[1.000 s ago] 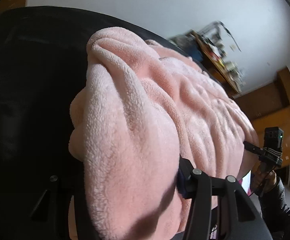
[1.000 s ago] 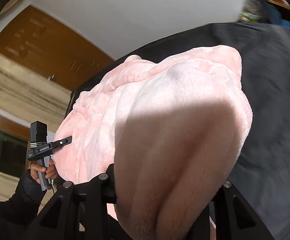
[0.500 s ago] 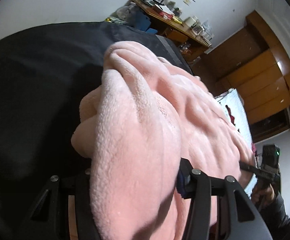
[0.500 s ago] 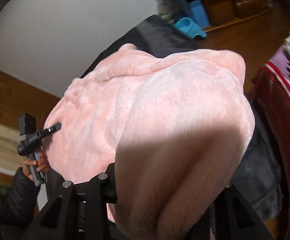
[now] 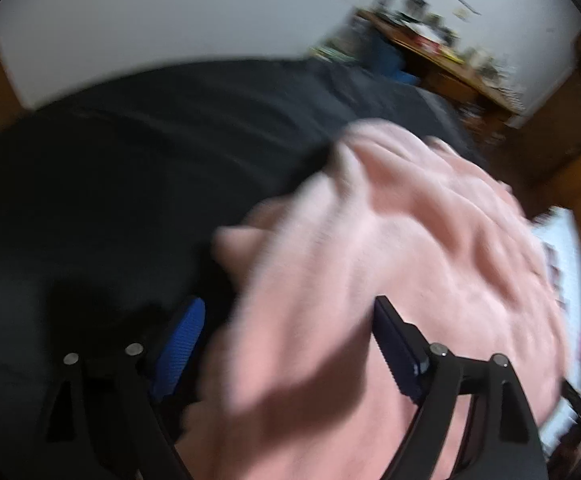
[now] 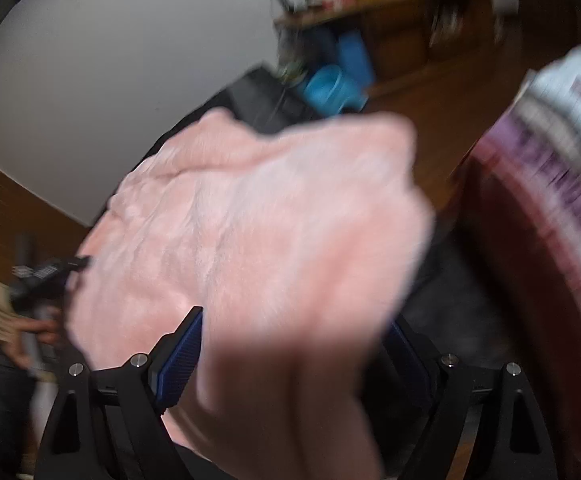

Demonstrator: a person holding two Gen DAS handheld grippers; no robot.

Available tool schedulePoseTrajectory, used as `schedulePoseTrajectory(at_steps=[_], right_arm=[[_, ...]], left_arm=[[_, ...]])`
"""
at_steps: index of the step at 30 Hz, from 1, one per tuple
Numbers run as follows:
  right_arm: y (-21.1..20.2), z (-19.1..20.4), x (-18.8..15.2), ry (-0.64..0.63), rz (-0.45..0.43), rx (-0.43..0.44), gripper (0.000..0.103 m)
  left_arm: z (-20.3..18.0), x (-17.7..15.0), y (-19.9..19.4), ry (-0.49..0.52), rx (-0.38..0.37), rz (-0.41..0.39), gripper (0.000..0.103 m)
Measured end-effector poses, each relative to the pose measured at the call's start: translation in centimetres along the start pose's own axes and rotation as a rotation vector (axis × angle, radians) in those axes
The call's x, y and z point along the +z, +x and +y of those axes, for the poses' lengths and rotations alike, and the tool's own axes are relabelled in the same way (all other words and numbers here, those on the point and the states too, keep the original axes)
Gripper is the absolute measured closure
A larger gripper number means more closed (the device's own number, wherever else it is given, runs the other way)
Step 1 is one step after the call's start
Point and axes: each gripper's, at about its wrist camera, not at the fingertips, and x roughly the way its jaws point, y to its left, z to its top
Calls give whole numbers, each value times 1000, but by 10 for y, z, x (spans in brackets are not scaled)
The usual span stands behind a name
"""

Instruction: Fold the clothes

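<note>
While spread, two claws [image 5: 290, 344], one pink garment [image 6: 250, 232]

The fluffy pink fleece garment [image 5: 390, 280] is bunched and rumpled, stretched over the black surface [image 5: 130, 184], both blurred ends sagging in thick folds, its nap pale.

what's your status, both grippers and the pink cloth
Left gripper open, pink cloth between fingers. Right gripper open, cloth draped through. Frames blurred. Nothing blocking.
</note>
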Motion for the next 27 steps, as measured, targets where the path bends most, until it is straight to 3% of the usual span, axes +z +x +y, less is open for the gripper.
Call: schedulePoseTrajectory(at_steps=[2, 4, 8, 11, 12, 14, 18, 23, 27], right_arm=[[-30, 14, -7, -95, -93, -99, 15], [-45, 25, -18, -171, -122, -70, 15], [-27, 58, -42, -321, -30, 16, 15], [-4, 53, -42, -267, 16, -4, 14], [4, 51, -42, -249, 31, -10, 7], [19, 47, -43, -213, 62, -23, 0], [48, 41, -43, -147, 119, -49, 0], [47, 45, -40, -85, 149, -122, 0], [48, 50, -29, -11, 245, -187, 0]], left_arm=[[-11, -12, -18, 38, 46, -67, 13], [-27, -27, -33, 101, 71, -122, 11], [-57, -77, -28, 311, 90, -113, 11], [-66, -84, -1, 340, 101, -24, 11], [-64, -83, 3, 322, 98, -21, 8], [-60, -80, 7, 292, 98, -25, 1], [-53, -78, 11, 287, 74, -28, 0], [-68, -73, 0, 316, 100, -43, 0], [-87, -66, -15, 331, 114, -53, 0]])
